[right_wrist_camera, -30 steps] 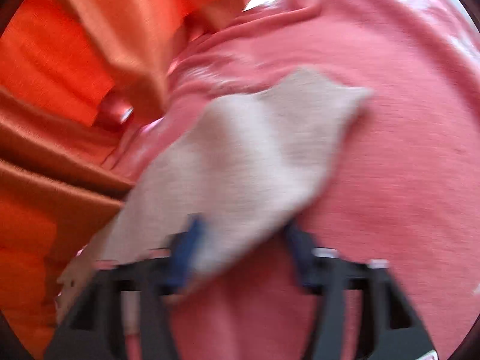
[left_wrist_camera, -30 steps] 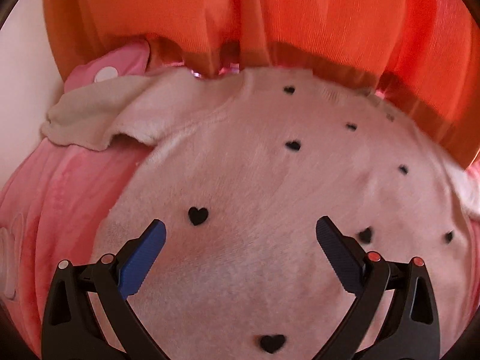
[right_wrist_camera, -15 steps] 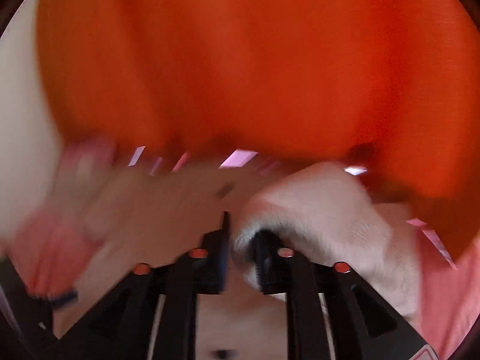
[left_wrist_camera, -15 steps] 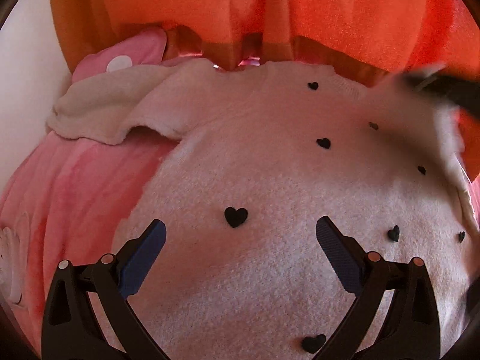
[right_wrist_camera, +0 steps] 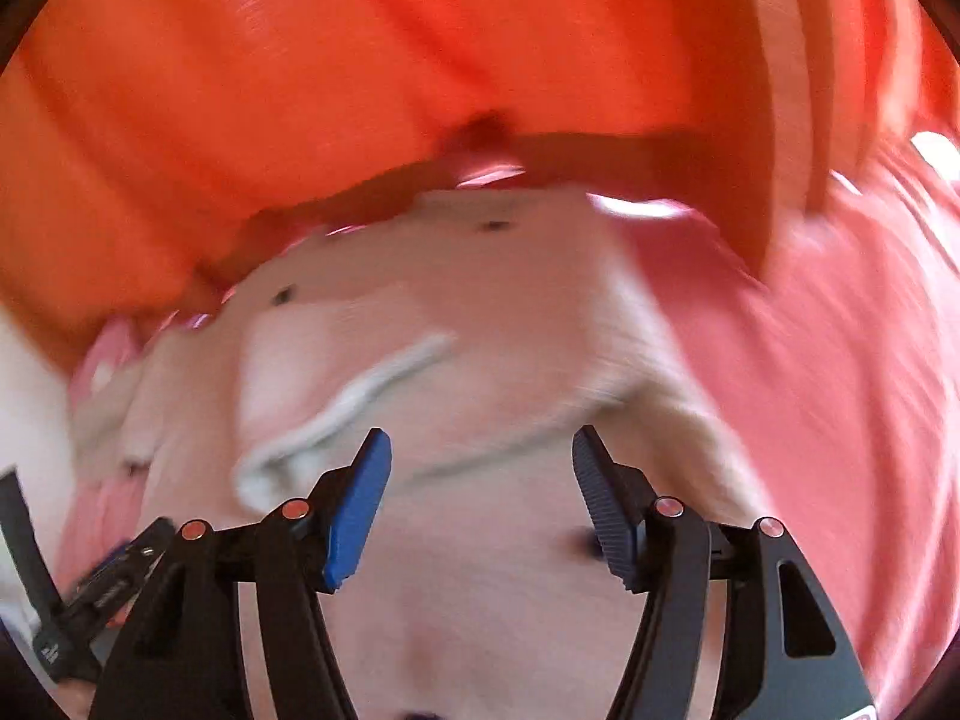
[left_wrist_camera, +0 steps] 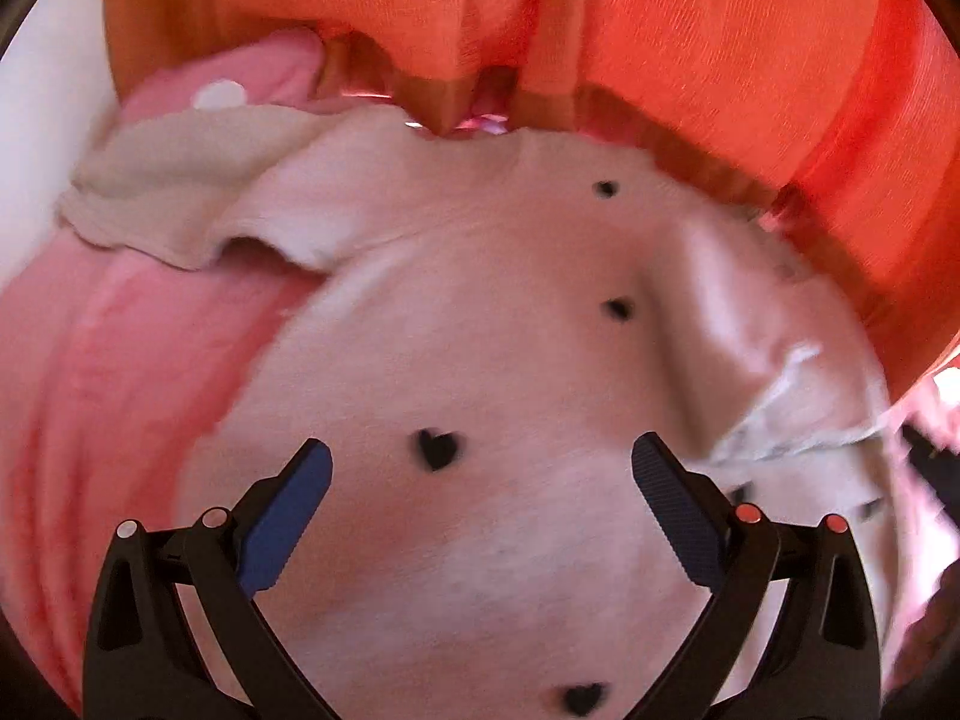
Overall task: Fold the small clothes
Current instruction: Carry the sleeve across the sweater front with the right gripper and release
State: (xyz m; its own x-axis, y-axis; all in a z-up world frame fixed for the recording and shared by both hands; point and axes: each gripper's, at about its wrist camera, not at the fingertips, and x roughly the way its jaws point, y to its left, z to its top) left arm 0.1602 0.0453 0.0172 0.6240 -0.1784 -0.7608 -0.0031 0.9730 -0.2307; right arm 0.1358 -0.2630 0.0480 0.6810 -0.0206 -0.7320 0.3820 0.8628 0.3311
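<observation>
The sweater (left_wrist_camera: 510, 360) is spread on the pink blanket (left_wrist_camera: 120, 372). Above it, the left gripper (left_wrist_camera: 480, 480) and right gripper (right_wrist_camera: 480, 480) are held wide apart, empty. A folded-in sleeve (right_wrist_camera: 336, 414) is shown nearest by the right view.

The sweater (left_wrist_camera: 492, 360) under me looks like soft, fuzzy knit cloth, matt, with flat black hearts (left_wrist_camera: 438, 449). The pink blanket (left_wrist_camera: 138, 372) beneath it is plush and matt too. The orange curtain (left_wrist_camera: 690, 30) is thin woven cloth with fine ribbing. My left fingers (left_wrist_camera: 288, 516) carry ribbed blue pads on smooth black plastic; my right fingers (right_wrist_camera: 357, 510) look the same.
</observation>
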